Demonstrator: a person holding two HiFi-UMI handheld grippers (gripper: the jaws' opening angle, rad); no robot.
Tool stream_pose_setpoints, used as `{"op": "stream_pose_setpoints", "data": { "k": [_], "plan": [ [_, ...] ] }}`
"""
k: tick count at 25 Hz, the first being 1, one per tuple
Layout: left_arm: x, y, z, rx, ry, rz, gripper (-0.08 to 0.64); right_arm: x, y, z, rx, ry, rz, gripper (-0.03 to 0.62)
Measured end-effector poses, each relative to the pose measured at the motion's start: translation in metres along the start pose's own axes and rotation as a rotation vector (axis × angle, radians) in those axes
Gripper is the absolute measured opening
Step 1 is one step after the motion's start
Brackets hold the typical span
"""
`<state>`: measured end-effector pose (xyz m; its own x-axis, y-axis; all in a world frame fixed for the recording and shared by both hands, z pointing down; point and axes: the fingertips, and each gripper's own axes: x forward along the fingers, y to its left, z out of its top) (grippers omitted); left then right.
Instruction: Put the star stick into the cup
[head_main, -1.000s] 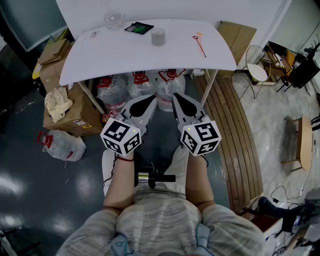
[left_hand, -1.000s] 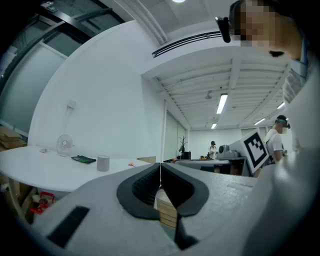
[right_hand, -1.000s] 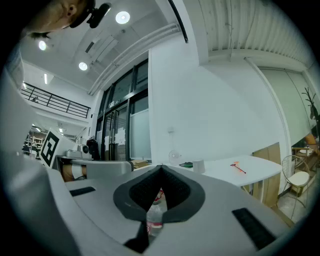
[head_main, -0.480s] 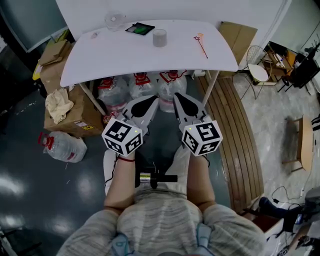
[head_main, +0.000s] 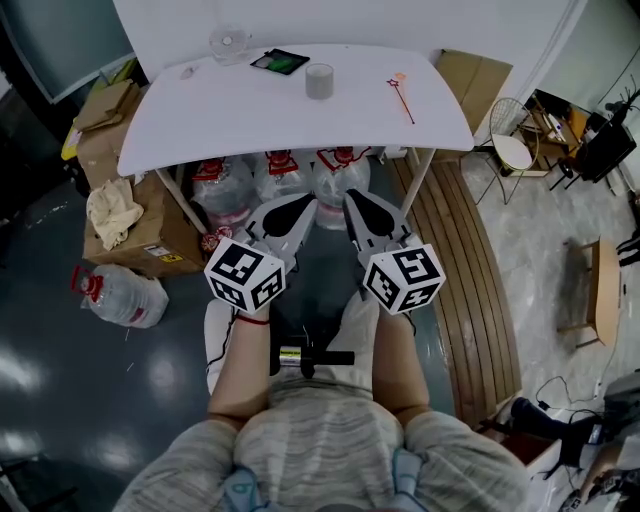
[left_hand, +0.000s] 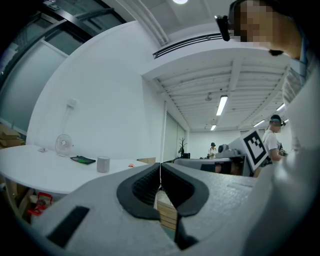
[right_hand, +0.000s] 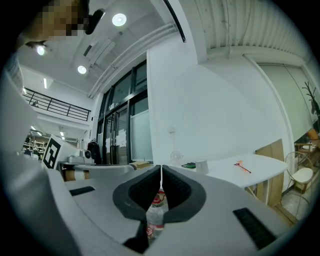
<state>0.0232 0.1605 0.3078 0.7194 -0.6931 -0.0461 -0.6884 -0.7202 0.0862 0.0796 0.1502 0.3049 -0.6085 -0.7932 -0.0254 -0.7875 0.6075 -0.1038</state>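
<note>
1. The left tongs (left_hand: 160, 166) are seen with the jaws pressed together along a thin line, and nothing is clamped between them.
2. The right tongs (right_hand: 161, 170) are likewise closed pad to pad and hold nothing. A clear plastic water bottle with a red label (right_hand: 155, 215) is seen past the gap below the pads.
3. Both tongs are held side by side, low in front of the person. They are kept on the near side of the white rounded desk (head_main: 240, 115), and nothing on it is touched.
4. The thin red star stick (head_main: 402, 93) is laid flat toward the far right of the desk, well apart from both tongs.
5. The small grey cylindrical cup (head_main: 319, 81) is stood upright near the far middle of the desk, left of the stick and apart from it.
6. A dark flat device with a green screen (head_main: 279, 61) and a small clear desk fan (head_main: 228, 40) are seen left of the cup, at the far edge.
</note>
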Motion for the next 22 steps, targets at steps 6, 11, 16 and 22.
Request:
{"op": "stream_pose_setpoints", "data": {
  "k": [6,11,16,22],
  "plan": [
    [0.008,0.009,0.005,-0.019,-0.018,-0.005,0.015,0.006,-0.001,0.0,-0.051,0.052,0.011,0.011],
    [0.031,0.028,0.002,-0.031,-0.018,-0.022,0.015,0.021,-0.026,-0.006,-0.082,0.101,-0.016,0.011],
    [0.059,0.051,-0.005,-0.039,-0.005,-0.038,0.015,0.045,-0.058,-0.011,-0.105,0.14,-0.034,0.011],
    [0.096,0.08,-0.001,-0.025,0.008,-0.062,0.015,0.078,-0.096,-0.01,-0.095,0.151,-0.063,0.011]
  ]
}}
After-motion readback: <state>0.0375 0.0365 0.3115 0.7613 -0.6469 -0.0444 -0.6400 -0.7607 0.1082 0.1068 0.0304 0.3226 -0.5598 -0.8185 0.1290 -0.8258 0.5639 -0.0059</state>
